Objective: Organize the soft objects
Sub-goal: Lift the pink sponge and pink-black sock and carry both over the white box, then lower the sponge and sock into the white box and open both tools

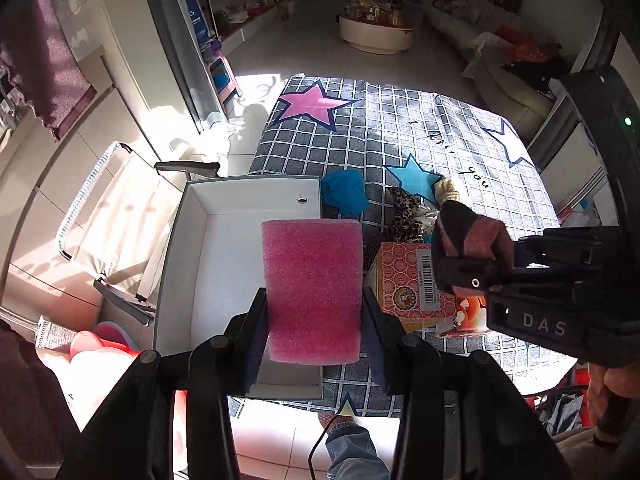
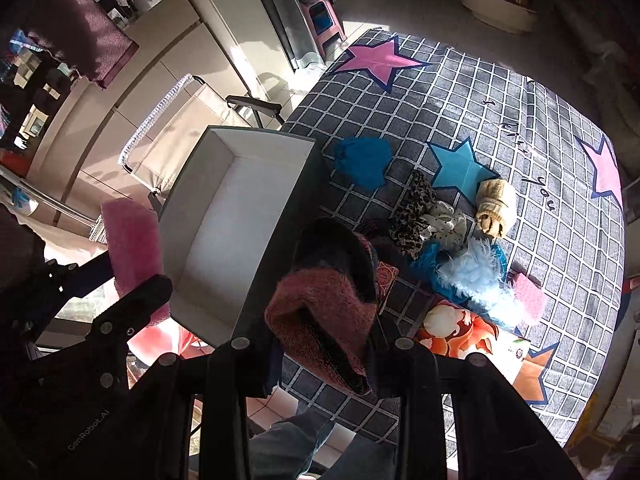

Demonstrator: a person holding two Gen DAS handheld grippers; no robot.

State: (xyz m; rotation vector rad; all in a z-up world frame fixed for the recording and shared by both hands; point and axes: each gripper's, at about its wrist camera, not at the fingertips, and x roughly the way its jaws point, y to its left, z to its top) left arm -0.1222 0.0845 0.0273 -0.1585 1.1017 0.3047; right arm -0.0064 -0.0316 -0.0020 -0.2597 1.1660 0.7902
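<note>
My left gripper is shut on a pink sponge and holds it above the open white box at the table's left front. The sponge also shows in the right wrist view. My right gripper is shut on a pink and black knitted cloth, held above the table next to the box's right wall. In the left wrist view the right gripper holds the cloth at the right.
On the checked star tablecloth lie a blue cloth, a leopard scrunchie, a cream sock, a fluffy light-blue item, a small pink sponge and printed boxes. A folding chair stands left.
</note>
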